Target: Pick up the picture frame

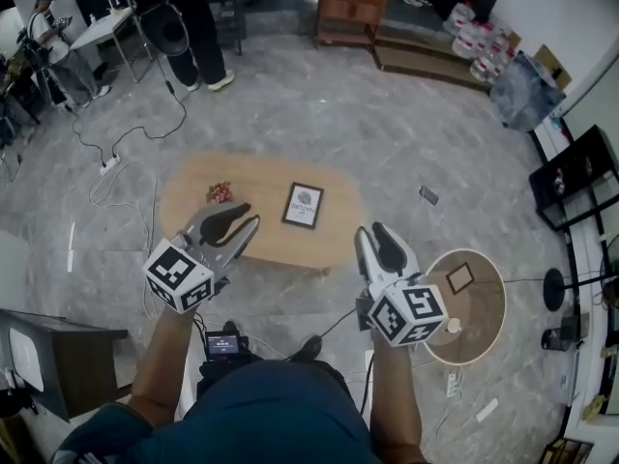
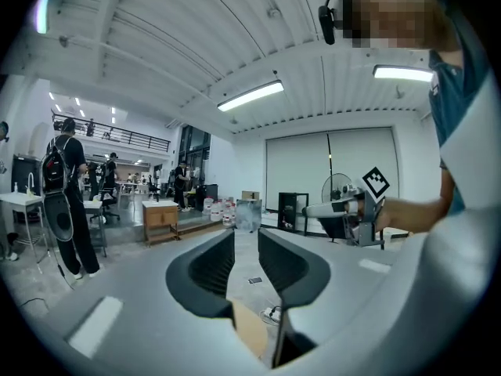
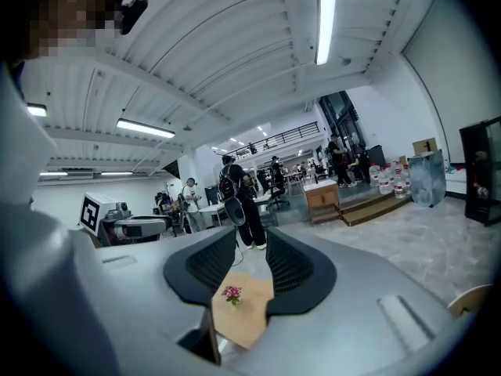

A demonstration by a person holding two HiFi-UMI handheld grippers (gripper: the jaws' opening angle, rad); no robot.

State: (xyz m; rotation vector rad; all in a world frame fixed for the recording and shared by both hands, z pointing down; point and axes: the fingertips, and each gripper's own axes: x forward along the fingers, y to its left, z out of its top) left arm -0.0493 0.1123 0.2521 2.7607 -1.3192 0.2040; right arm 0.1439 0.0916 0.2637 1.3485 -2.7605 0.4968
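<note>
Grey marbled floor (image 1: 319,114) fills a large open room, with a wooden cabinet (image 1: 353,8) at the far side, packs of water bottles (image 1: 479,32) to its right, a black shelf (image 1: 571,177) along the right wall and white cables with a power strip (image 1: 109,165) trailing at the left. A person in black trousers (image 1: 198,27) stands at the far left. At the centre stands a low oval table (image 1: 193,196) of pale wood, and near its right end a smaller round table (image 1: 484,322). The left gripper (image 1: 249,216) hangs over the oval table's near left edge; its own view shows the jaws standing apart, a clear gap between the ribbed pads and nothing in it. The right gripper (image 1: 369,230) is at the table's near right edge, its jaws likewise parted and empty, with only the tabletop seen through the gap. The picture frame (image 1: 303,206) lies flat near the table's middle, ahead of both grippers and touched by neither. It is a dark-edged upright rectangle; its long axis runs from the near edge to the far edge, the far end tipped slightly right. A small pink flower sprig (image 1: 220,193) sits to its left, well apart.
</note>
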